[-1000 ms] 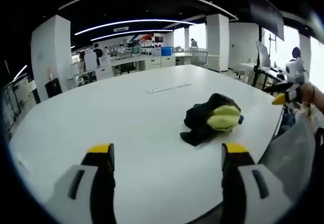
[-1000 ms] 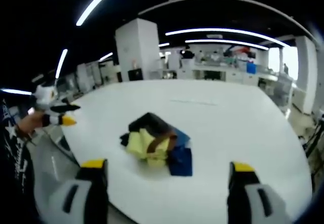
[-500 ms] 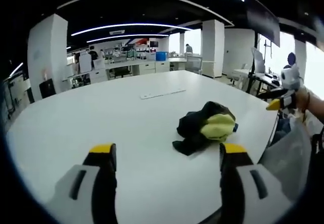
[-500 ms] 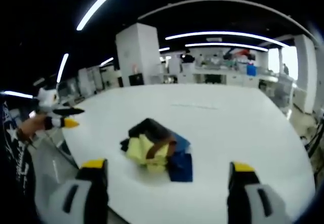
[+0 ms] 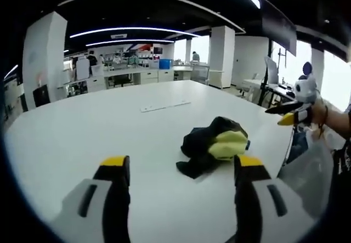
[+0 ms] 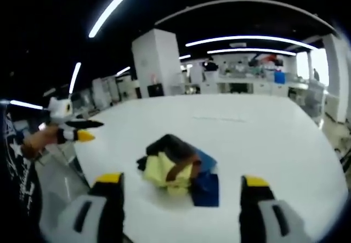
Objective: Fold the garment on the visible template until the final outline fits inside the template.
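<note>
A crumpled garment (image 5: 214, 143), black with yellow and blue parts, lies bunched on the white table (image 5: 82, 128) near its edge. My left gripper (image 5: 182, 163) is open, short of the bundle, with nothing between its yellow-tipped jaws. In the right gripper view the same garment (image 6: 175, 168) sits just beyond my right gripper (image 6: 182, 180), which is also open and holds nothing. My right gripper (image 5: 289, 114) comes into the left gripper view from the right, held in a hand. At the left of the right gripper view my left gripper (image 6: 77, 134) hovers off the table's edge.
A thin pale strip (image 5: 164, 106) lies flat on the table beyond the garment. Pale grey material (image 5: 312, 169) hangs by the table's near edge. White pillars (image 6: 156, 62), desks and people stand far behind. The table (image 6: 274, 139) stretches wide around the bundle.
Both views have shifted a little with the hands. The garment has not moved on the table. The right gripper's jaws stand slightly closer together than before.
</note>
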The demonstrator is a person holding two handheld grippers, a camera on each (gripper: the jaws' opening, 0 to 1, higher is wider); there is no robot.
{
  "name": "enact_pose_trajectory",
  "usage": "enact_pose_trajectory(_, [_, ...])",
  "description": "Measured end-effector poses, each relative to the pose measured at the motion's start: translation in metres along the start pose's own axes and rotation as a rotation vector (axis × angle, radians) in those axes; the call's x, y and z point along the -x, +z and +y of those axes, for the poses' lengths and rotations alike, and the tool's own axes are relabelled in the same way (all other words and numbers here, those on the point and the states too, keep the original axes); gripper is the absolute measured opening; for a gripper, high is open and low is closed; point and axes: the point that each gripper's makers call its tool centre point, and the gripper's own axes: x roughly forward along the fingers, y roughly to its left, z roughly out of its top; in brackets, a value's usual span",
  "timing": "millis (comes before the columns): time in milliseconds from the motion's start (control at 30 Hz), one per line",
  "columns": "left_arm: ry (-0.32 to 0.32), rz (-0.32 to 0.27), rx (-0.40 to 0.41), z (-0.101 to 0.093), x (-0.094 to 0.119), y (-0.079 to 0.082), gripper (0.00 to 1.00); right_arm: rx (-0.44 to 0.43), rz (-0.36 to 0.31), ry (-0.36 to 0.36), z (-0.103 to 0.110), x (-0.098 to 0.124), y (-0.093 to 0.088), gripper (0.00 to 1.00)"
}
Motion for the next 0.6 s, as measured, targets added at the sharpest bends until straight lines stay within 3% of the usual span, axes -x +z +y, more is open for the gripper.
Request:
enact_pose_trajectory(100, [-0.016,-0.002,-0.002,-0.004,-0.007,0.002,0.72,-0.012,-0.005,0.023,0.001,-0.005,0.001,0.76])
enact_pose_trajectory(233, [-0.057,0.002,-0.015,-0.011,-0.015,0.004,0.68,-0.065,-0.009,0.058,0.003,-0.012,0.001,0.74])
enact_pose_trajectory(600, [-0.128,0.010,-0.048,-0.028,-0.034,0.007,0.56,-0.086,-0.003,0.068,-0.006,-0.035,0.000,0.55])
